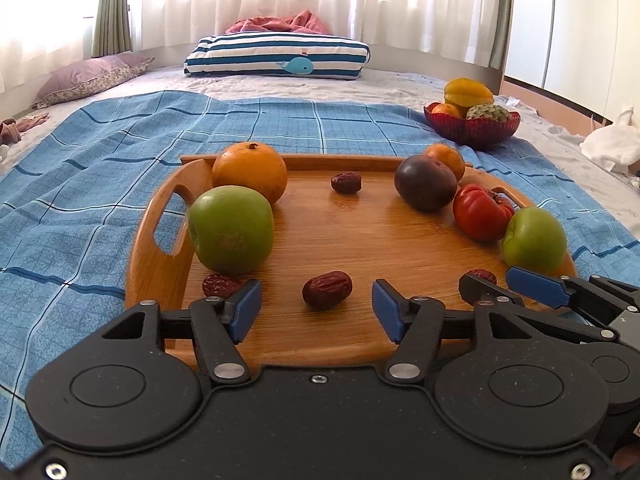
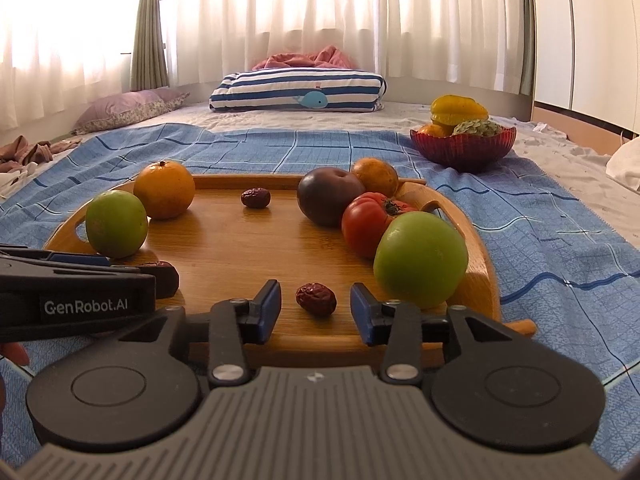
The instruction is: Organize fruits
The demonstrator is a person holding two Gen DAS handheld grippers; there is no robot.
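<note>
A: Both tools hang over the near edge of the wooden tray (image 1: pixel 160 256) on the bed. The left tool (image 1: pixel 317 310) is spread, nothing between its pads, with a red date (image 1: pixel 327 290) lying on the tray just ahead of the gap.

B: And the right tool (image 2: pixel 315 307)? Also spread and empty, a second date (image 2: pixel 316 299) lying just ahead of its gap.

A: The risk I see is crowding. The green apple (image 2: pixel 420 258) sits just beside the right tool's outer pad, so a sloppy close could nudge it into the tomato (image 2: pixel 370 222).

B: Round fruit on smooth wood would probably roll. The red bowl (image 2: pixel 464 150) is well apart, so any carry is long.

A: The left date's long axis runs roughly across the view, tilted slightly up to the right.

B: Mine tilts down to the right.
</note>
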